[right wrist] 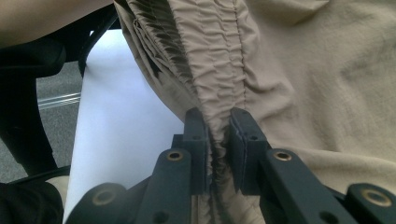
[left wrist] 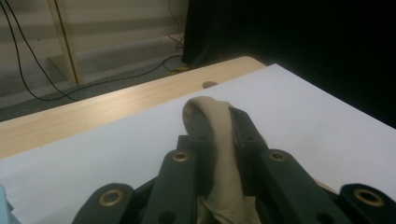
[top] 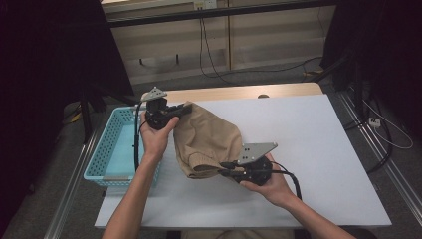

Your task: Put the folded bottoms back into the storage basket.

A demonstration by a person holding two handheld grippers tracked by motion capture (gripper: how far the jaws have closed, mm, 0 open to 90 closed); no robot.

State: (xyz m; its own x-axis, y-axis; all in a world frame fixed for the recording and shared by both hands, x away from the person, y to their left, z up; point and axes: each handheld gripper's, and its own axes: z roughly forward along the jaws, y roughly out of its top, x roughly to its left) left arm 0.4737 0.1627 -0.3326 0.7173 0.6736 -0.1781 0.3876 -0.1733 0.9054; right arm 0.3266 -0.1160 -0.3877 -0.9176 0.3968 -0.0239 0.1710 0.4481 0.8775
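Note:
A tan cloth garment (top: 206,139) with a gathered elastic band lies bunched on the white table (top: 308,144), stretched between both grippers. My left gripper (top: 185,109) is shut on its far corner; the left gripper view shows a fold of tan cloth (left wrist: 219,140) pinched between the black jaws of that gripper (left wrist: 218,122). My right gripper (top: 223,168) is shut on the near edge; in the right gripper view the ruched band (right wrist: 215,79) runs down between the jaws of the gripper (right wrist: 217,122).
A light blue plastic basket (top: 107,149) stands at the table's left edge, beside my left forearm. A wooden strip (top: 249,92) borders the table's far side. Cables (top: 209,55) trail on the floor beyond. White tabletop stretches to the right of the garment.

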